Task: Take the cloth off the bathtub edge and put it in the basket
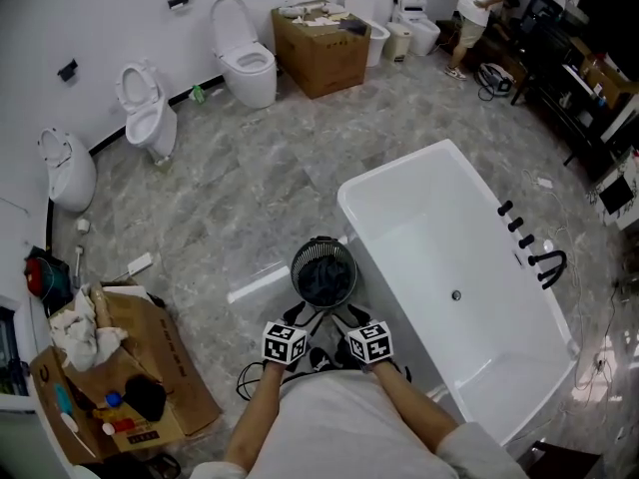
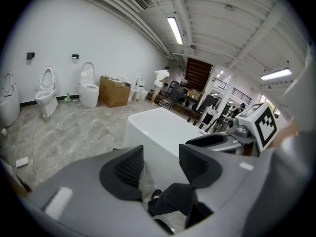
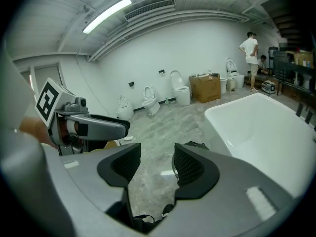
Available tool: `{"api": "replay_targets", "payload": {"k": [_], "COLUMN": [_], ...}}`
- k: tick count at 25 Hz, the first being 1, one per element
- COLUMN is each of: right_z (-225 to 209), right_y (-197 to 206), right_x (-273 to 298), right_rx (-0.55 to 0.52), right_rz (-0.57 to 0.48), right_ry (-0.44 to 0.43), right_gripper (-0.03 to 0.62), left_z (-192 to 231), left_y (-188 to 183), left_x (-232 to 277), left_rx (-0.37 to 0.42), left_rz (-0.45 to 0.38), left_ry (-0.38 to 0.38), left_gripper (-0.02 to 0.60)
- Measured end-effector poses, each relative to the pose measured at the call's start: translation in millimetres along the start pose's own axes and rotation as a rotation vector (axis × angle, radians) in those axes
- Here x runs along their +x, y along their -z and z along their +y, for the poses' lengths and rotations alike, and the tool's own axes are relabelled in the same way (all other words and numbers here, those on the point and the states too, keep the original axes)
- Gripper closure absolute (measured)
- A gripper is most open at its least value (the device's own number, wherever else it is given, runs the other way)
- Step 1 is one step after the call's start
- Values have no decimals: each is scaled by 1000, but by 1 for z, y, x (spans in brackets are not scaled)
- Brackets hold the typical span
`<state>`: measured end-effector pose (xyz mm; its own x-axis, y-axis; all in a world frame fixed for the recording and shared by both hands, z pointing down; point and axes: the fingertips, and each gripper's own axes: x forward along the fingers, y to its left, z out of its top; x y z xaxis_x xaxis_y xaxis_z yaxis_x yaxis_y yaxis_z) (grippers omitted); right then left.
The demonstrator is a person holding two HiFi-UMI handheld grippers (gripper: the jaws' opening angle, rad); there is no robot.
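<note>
The cloth (image 1: 324, 281) is seen as a dark bundle inside the wire basket (image 1: 296, 267), which is set on the floor (image 1: 250, 198) just beside the near corner of the bathtub (image 1: 391, 170), probably so the drop from the rim is kept short. No cloth is seen anywhere on the tub's edge, so the transfer is judged done. The left gripper (image 1: 298, 317) and right gripper (image 1: 351, 317) are held side by side close to the body, noses aimed down toward the basket, neither touching it. In the left gripper view the jaws are parted with nothing pinched; only the tub wall is framed between them, and a dark shape lower down can't be identified. In the right gripper view the jaws are likewise parted and empty, with bare floor in the gap and the basket partly hidden behind one jaw. The parted jaws are read as a release posture: nothing is left to be carried.
</note>
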<state>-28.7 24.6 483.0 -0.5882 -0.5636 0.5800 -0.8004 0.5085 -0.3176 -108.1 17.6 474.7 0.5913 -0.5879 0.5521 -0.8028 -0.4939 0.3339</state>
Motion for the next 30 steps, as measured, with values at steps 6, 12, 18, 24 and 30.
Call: {"api": "replay_targets", "payload": {"k": [6,12,18,24,30], "right_z": [-11,-24,-28,-37,-37], "right_y": [-5,-14,-16,-14,-13], "right_x": [-5,-8,-10,-17,-16], "right_rx": [2,22,43,57,49], "right_rz": [-16,-30,-53,-54,-56], "right_ry": [15,29,35,42,54], "right_gripper": [430,521,579,592,592], "left_z": [7,12,18,9,12], "left_y": [-1,-11,-13,-15,-13], "left_x": [7,12,10,14,11], "left_rx": [-33,-52,-50,-54,-50], "left_rz": [4,-19,-30,-31,-31], "left_ry": [-23,-53,-94,-80,-77], "left_gripper": [328,428,480,525,523]}}
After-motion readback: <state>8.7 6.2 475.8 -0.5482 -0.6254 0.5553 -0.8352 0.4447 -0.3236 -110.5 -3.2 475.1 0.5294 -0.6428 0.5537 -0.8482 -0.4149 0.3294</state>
